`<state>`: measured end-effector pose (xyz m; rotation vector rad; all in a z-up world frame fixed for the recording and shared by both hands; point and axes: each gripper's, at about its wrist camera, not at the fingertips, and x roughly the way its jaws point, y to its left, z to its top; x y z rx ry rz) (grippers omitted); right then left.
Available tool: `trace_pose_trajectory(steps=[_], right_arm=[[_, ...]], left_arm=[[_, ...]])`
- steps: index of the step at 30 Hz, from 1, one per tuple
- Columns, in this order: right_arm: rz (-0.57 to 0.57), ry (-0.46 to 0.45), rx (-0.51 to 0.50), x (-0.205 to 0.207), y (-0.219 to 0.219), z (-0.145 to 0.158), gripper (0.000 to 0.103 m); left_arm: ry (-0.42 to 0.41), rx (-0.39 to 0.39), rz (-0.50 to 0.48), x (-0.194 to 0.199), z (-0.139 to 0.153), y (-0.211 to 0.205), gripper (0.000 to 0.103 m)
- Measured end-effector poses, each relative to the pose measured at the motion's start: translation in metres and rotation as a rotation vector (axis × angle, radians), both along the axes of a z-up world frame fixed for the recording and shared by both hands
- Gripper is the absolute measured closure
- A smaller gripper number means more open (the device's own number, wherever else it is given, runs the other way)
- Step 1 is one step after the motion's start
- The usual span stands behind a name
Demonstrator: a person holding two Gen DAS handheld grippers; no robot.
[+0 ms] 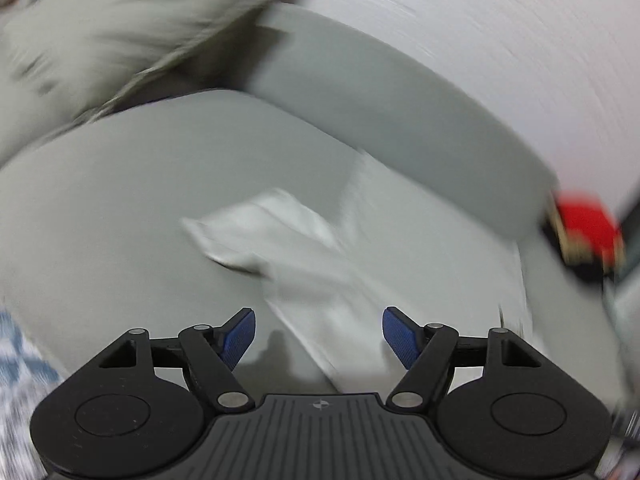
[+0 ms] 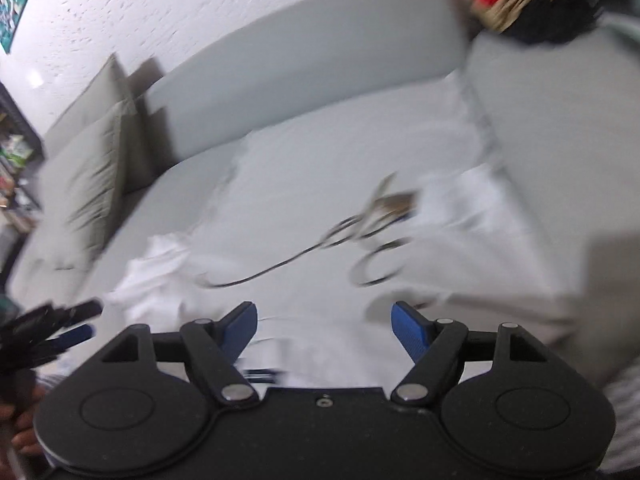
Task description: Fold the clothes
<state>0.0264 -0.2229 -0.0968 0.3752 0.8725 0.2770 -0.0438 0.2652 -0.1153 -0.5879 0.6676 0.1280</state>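
You are hovering both the left gripper and right gripper with jaws spread and empty over the white garment lying spread on the grey sofa; its loose black cord risks snagging.

No readable text, labels or numbers anywhere.

White T-shirt w/ dark line graphic, spread flat on grey sofa seat, sleeve crumpled, pics blurred
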Motion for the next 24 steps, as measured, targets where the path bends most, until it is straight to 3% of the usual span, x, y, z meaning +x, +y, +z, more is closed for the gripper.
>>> trace_pose_trajectory(steps=[4, 8, 12, 18, 21, 22, 24], right_arm=[[0.018, 0.046, 0.071, 0.012, 0.027, -0.009, 0.031], [-0.024, 0.129, 0.139, 0.023, 0.024, -0.024, 0.042], [-0.03, 0.129, 0.124, 0.022, 0.024, -0.029, 0.046], [-0.058, 0.137, 0.185, 0.024, 0.015, -0.035, 0.046], [-0.066, 0.127, 0.207, 0.023, 0.011, -0.035, 0.046], [-0.075, 0.119, 0.213, 0.021, 0.009, -0.034, 0.046], [-0.091, 0.101, 0.224, 0.017, 0.006, -0.032, 0.045]], left_arm=[[0.037, -0.173, 0.141, 0.026, -0.013, 0.054, 0.037], [0.135, -0.302, 0.203, 0.054, -0.037, 0.079, 0.048], [0.152, -0.295, 0.176, 0.071, -0.04, 0.074, 0.048], [0.189, -0.237, 0.156, 0.091, -0.042, 0.063, 0.051], [0.199, -0.237, 0.195, 0.091, -0.044, 0.064, 0.074], [0.207, -0.246, 0.205, 0.09, -0.046, 0.064, 0.1], [0.216, -0.293, 0.217, 0.086, -0.051, 0.066, 0.103]])
